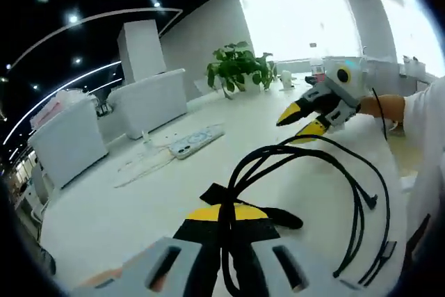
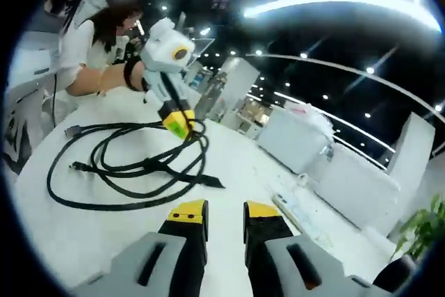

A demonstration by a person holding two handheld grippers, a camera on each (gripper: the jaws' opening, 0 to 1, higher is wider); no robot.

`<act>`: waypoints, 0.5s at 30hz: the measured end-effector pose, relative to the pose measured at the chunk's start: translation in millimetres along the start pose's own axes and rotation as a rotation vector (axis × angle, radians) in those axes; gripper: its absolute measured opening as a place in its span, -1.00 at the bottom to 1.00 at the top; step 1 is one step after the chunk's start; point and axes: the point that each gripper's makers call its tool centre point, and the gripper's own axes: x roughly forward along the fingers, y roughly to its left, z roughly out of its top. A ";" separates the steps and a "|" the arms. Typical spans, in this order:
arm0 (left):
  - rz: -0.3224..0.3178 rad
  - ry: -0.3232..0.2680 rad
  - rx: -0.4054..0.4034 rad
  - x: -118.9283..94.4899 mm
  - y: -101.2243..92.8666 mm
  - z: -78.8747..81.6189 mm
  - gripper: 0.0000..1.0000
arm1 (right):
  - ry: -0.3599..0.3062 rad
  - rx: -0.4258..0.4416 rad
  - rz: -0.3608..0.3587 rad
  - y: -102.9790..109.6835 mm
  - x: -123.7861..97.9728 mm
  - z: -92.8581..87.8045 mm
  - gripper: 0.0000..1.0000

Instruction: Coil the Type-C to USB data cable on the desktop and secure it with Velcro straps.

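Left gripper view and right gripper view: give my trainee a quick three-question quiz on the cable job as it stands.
1. True or false: the left gripper is shut on the black cable.
2. Multiple choice: the right gripper is A) shut on the Velcro strap, B) open and holding nothing, C) shut on a cable plug.
3. Short answer: in the left gripper view, what white item lies on the desk in front of the potted plant?

Key: 1 true. 2 B. 3 a power strip.
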 end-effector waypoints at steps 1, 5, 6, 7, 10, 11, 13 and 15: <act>-0.012 0.013 -0.002 2.7 -2.3 -3.7 -0.90 | -0.040 0.039 -0.030 -6.7 -4.7 7.8 -0.66; -0.027 0.053 0.021 13.5 -6.7 -14.3 -0.89 | -0.180 0.130 0.086 30.3 -7.6 56.5 -0.67; -0.026 0.061 0.025 15.6 -7.1 -16.5 -0.89 | -0.161 0.095 0.140 49.2 -2.5 59.6 -0.64; -0.027 0.070 0.031 17.5 -7.7 -19.2 -0.89 | -0.147 0.064 0.172 60.8 0.8 60.8 -0.61; -0.023 0.074 0.053 16.7 -8.7 -20.8 -0.86 | -0.053 -0.153 0.262 100.8 16.9 48.4 -0.56; -0.021 0.070 0.056 15.1 -8.6 -20.5 -0.83 | -0.033 -0.194 0.262 104.6 21.3 42.8 -0.56; -0.022 0.064 0.061 13.1 -8.7 -19.3 -0.77 | -0.010 -0.239 0.258 107.3 30.6 34.4 -0.57; -0.020 0.030 0.054 9.0 -8.6 -14.1 -0.77 | 0.011 -0.276 0.268 110.6 38.5 28.1 -0.57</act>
